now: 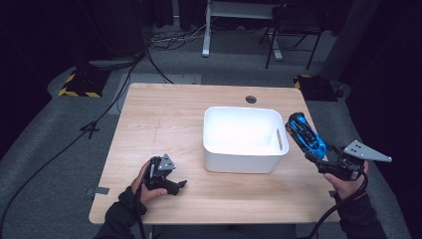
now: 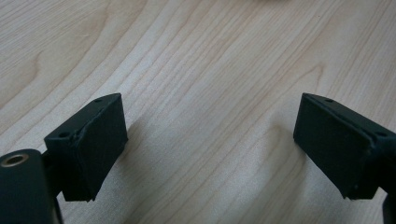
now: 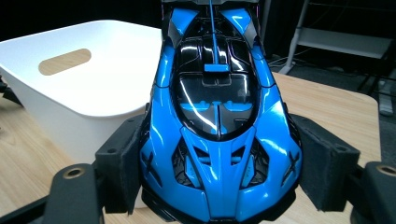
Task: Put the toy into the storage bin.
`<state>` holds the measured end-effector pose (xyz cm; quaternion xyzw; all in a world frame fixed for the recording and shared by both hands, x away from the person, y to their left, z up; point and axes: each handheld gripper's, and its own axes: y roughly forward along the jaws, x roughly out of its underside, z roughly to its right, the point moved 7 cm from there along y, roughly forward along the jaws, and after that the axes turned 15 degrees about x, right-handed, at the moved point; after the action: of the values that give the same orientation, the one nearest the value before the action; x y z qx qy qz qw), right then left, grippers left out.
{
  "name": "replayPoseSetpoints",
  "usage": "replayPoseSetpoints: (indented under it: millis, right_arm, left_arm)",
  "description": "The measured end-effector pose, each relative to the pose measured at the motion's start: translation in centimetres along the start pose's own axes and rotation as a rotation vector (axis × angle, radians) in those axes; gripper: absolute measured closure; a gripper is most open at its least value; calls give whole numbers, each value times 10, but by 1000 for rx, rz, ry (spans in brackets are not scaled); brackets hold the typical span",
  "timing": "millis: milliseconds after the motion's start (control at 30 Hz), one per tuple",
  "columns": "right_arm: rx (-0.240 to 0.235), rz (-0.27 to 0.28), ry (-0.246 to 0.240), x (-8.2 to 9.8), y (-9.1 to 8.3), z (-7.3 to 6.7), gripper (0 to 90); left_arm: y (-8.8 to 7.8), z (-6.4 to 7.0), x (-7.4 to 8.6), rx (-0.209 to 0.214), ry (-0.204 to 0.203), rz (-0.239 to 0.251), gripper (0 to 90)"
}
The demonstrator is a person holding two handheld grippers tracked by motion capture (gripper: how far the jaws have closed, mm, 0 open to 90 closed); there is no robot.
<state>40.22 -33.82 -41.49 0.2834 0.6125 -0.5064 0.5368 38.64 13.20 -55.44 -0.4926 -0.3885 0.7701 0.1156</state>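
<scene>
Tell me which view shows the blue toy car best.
The right gripper view: the blue toy car appears close up, clamped between the pads of the right hand-held gripper. The high view shows it small, beside the white bin.

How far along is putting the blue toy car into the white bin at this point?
Done: the right gripper has the blue toy car clamped and lifted beside the white bin. In hand: carrying it toward the rim. Left: lowering and releasing it inside; the bin looks empty. The left gripper rests open over the table.

Dark sleeves (image 1: 119,219); black grippers, grey three-cornered plates (image 1: 367,151).
</scene>
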Motion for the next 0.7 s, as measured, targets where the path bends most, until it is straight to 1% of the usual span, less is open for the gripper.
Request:
replayPoseSetpoints:
  millis: [133, 167, 267, 433, 700]
  right_arm:
    - [-23, -4, -10, -7, 1, -8, 264]
    - [-28, -3, -26, -9, 2, -9, 263]
    - [-39, -8, -47, -13, 3, -14, 264]
    - [-65, -6, -61, -19, 6, -22, 264]
    - [-89, -22, -89, -28, 13, -33, 264]
  left_arm:
    - [0, 0, 0, 0, 0, 0, 101]
    - [0, 0, 0, 0, 0, 0, 101]
    - [0, 0, 0, 0, 0, 0, 101]
    - [0, 0, 0, 3, -2, -1, 100]
    - [0, 0, 0, 2, 2, -2, 99]
